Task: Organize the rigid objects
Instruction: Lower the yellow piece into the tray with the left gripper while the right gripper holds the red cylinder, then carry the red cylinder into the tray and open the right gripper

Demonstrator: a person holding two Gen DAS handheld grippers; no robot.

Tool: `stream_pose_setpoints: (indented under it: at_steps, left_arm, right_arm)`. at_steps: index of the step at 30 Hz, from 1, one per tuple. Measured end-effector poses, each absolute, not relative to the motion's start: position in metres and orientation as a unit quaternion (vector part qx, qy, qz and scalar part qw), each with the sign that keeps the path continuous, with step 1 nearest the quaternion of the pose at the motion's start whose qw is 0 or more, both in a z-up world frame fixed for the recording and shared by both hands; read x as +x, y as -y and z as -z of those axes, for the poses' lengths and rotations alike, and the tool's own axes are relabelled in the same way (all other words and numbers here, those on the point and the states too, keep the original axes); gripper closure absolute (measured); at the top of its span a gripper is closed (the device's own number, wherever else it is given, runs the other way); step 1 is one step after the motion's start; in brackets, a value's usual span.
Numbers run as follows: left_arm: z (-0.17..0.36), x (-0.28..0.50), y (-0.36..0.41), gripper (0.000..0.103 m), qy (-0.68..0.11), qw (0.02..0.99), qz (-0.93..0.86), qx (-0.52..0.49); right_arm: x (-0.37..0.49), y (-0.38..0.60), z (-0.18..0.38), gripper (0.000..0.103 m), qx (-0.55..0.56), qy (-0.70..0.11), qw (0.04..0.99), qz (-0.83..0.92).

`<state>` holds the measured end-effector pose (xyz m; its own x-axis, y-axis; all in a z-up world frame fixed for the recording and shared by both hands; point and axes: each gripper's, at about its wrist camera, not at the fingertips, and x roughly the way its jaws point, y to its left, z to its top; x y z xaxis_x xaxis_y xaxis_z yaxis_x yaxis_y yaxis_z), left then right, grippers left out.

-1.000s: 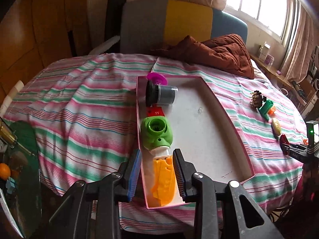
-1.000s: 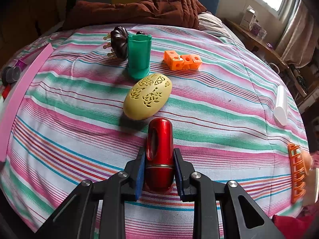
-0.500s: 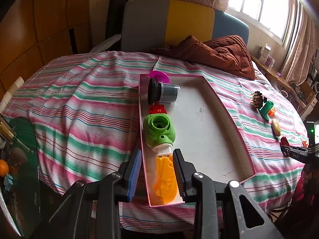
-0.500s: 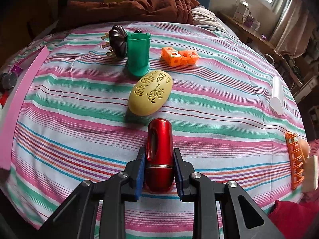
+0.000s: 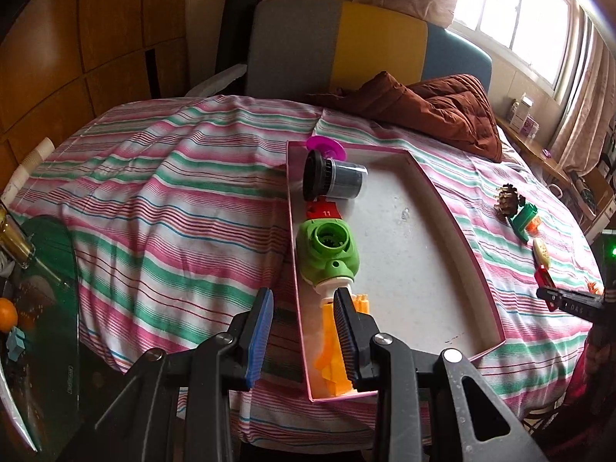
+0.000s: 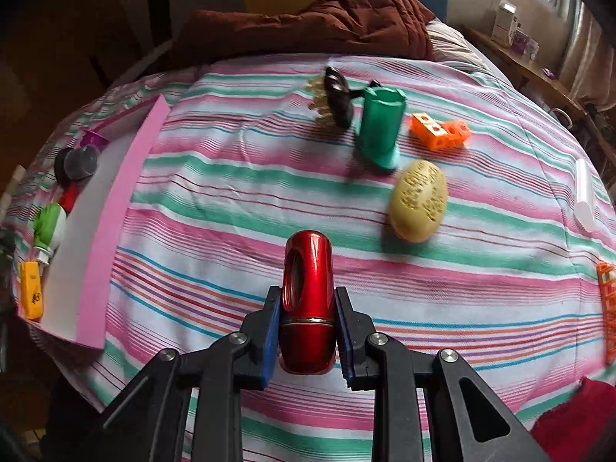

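Red canister clamped between right gripper jaws, above striped cloth.

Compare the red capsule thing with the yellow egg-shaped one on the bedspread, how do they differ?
The red capsule is glossy, smooth and cylinder-like with a large oval opening; the yellow egg is matte and covered in small cut-out patterns. The red capsule is clamped in the right gripper; the yellow egg lies loose on the striped bedspread. Both are rounded, elongated and outside the pink tray.
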<state>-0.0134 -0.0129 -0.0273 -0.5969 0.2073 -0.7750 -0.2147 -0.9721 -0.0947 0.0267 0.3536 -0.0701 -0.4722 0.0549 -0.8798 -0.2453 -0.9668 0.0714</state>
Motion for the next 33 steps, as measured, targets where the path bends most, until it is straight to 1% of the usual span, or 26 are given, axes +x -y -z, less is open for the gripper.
stream_pose_setpoints:
  at_steps: [3,8,15,21,33]
  left_arm:
    - [0.026,-0.014,0.014,0.071,-0.002,0.117,-0.895,-0.431]
    - [0.023,-0.014,0.015,0.071,-0.005,0.117,-0.897,-0.426]
    - [0.017,-0.016,0.017,0.071,-0.009,0.111,-0.901,-0.419]
    - [0.018,-0.016,0.018,0.071,-0.01,0.11,-0.899,-0.423]
    - [0.02,-0.016,0.015,0.071,-0.01,0.116,-0.896,-0.428]
  right_arm:
    - [0.007,-0.331,0.055,0.077,-0.492,-0.095,0.057,-0.864]
    - [-0.026,-0.286,0.03,0.077,-0.47,-0.075,0.007,-0.88]
    - [-0.065,-0.233,0.019,0.077,-0.46,-0.049,-0.044,-0.885]
    - [-0.087,-0.212,0.026,0.077,-0.469,-0.049,-0.058,-0.88]
    - [-0.104,-0.197,0.03,0.077,-0.478,-0.045,-0.066,-0.875]
